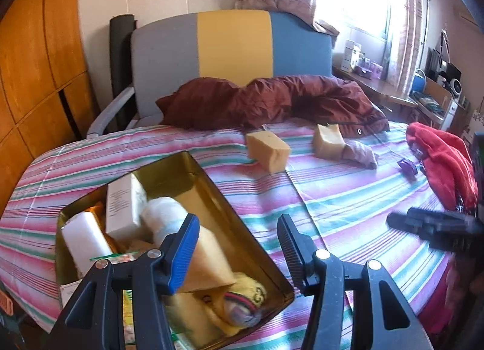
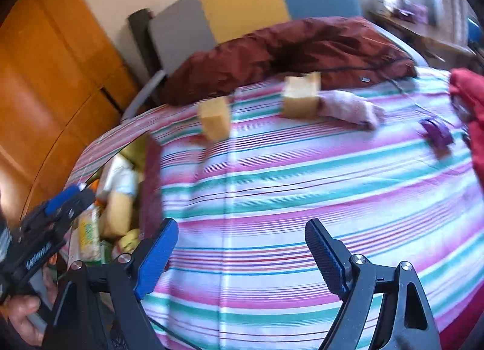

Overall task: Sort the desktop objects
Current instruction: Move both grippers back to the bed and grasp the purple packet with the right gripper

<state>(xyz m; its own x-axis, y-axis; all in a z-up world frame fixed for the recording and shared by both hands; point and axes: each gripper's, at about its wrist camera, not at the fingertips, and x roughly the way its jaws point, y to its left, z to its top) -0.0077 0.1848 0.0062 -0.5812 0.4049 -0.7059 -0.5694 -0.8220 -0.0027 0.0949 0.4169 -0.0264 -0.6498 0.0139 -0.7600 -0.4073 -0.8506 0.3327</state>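
Our left gripper (image 1: 239, 247) hangs over the near corner of the gold tin (image 1: 269, 265), jaws partly apart with nothing between them; the folded yellow cloth (image 1: 208, 262) lies below in the tin, not pinched. We judge it waits there because the tin is the collecting place. Our right gripper (image 2: 239, 256) stands wide over bare striped sheet (image 2: 272, 186), empty, probably spread ready for a bulky piece.

The tin already holds a white box (image 1: 122, 202), a white roll (image 1: 165, 220), a white bottle (image 1: 84, 241) and a rolled sock (image 1: 242, 301).

Left to sort, well beyond our fingers: two tan sponge blocks (image 2: 214, 121) (image 2: 302, 99), a pale rolled sock (image 2: 351, 108) touching the farther block, and a purple clip (image 2: 435, 134) near the red garment (image 2: 472, 114). A maroon jacket (image 2: 287, 50) lies along the far edge.
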